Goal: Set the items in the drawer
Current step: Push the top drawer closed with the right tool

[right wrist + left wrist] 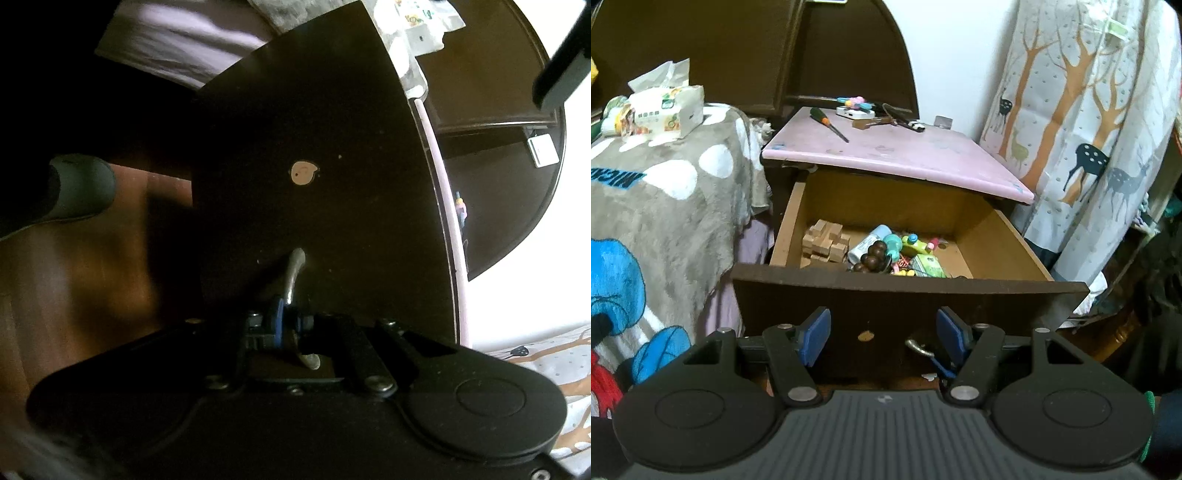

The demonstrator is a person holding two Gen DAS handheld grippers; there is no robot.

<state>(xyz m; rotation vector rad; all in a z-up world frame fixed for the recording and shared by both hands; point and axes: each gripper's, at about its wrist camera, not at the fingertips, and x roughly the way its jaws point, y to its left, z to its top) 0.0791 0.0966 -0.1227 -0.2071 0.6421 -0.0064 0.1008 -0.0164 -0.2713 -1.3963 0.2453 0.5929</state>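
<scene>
The wooden drawer (997,236) of the nightstand stands pulled out, its dark front panel (908,295) toward me. Inside lie wooden blocks (825,242), dark beads (871,258), a white tube (870,242), a green toy (916,245) and a green packet (929,266). My left gripper (882,334) is open and empty, just in front of the panel. My right gripper (286,325) is shut on the metal drawer handle (293,275), which also shows in the left wrist view (918,347), low on the panel (314,147).
The pink nightstand top (886,151) carries a screwdriver (827,123), a white box (855,112) and small items. A bed with a cartoon blanket (665,206) and a tissue pack (666,109) stands to the left. A deer-print curtain (1082,129) hangs on the right.
</scene>
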